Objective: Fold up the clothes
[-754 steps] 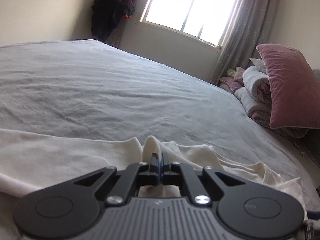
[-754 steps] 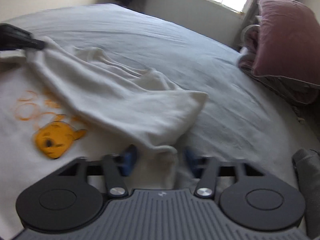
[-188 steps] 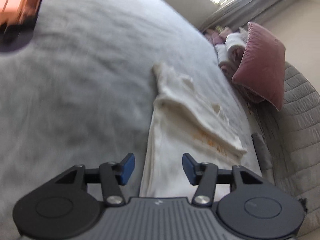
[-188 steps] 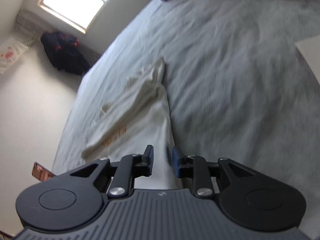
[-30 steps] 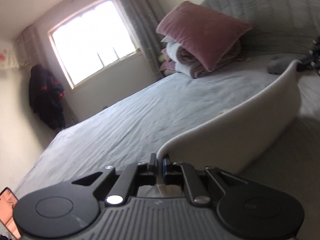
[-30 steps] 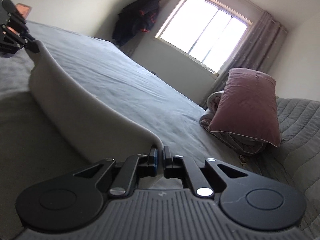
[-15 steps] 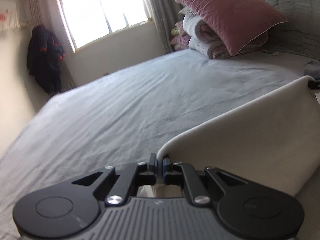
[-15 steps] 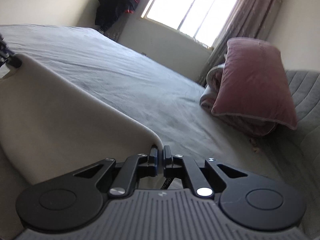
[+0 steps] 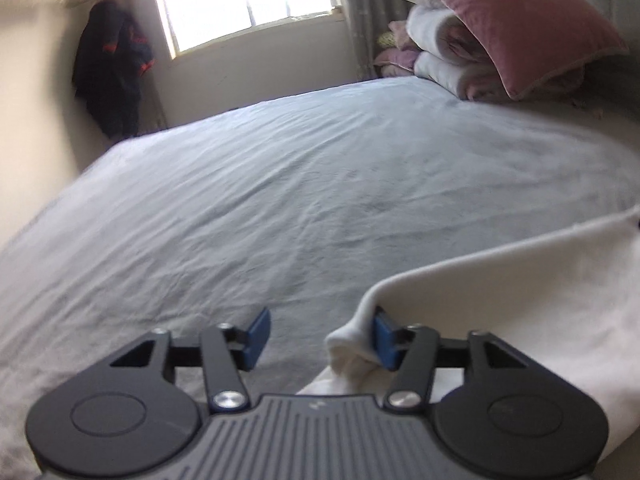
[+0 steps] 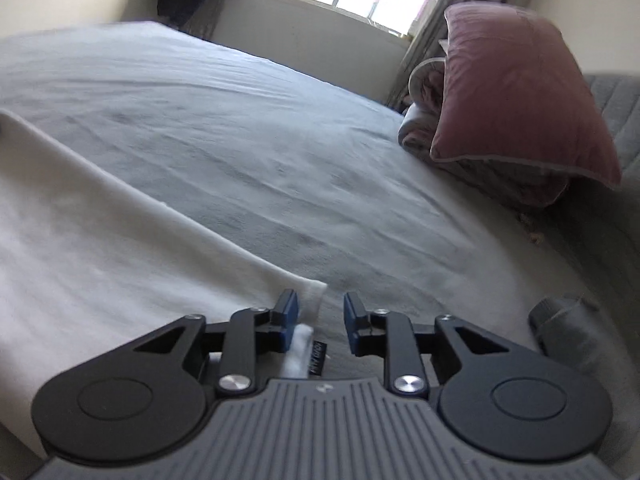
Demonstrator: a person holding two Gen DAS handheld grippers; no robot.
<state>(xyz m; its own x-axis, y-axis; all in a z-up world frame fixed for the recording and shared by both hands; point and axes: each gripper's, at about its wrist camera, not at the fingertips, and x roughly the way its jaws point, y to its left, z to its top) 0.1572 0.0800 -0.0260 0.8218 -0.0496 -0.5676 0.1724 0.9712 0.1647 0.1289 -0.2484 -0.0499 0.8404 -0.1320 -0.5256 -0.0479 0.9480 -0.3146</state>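
From the left wrist view, the left gripper (image 9: 318, 338) is opening its jaws over the grey bed (image 9: 280, 200). The cream garment (image 9: 520, 300) is lying on the bed to the right of the gripper, its folded edge running away toward the right border. One bunched corner of the garment is leaning against the inner face of the right blue pad (image 9: 386, 342), while the left pad is standing clear of it, so the cloth is released rather than pinched. A pink pillow (image 9: 508, 20) is resting on rolled bedding beyond the garment, at the far end of the bed, and a dark jacket (image 9: 112, 68) is hanging by the window.

From the right wrist view, the right gripper (image 10: 320, 322) is also opening, more narrowly. The garment (image 10: 120, 248) is spreading out to the left of it across the bed (image 10: 320, 140). Its near corner is sitting beside the left pad, seemingly just touching it, though blur is making that uncertain; the right pad is free of cloth. The pink pillow (image 10: 516, 92) is lying beyond the garment, to the right.
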